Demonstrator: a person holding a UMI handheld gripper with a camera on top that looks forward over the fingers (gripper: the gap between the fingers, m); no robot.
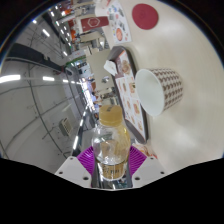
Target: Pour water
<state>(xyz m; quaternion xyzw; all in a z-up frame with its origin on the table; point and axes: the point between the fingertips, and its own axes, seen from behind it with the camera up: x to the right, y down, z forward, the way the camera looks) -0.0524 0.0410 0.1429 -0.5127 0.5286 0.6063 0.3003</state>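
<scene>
A clear, ribbed plastic bottle holding amber-tinted liquid, with a white cap, sits clamped in the gripper. Its purple pads press the bottle's lower body from both sides, the fingers closed only to the bottle's width. The bottle extends straight ahead from the fingers. Just beside its neck stands a white paper cup with a patterned band, mouth facing the bottle, on a printed placemat.

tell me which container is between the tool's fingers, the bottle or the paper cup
The plastic bottle with amber liquid: the tool is shut on its lower body. The patterned paper cup sits apart, beyond the fingers, tilted in view.
</scene>
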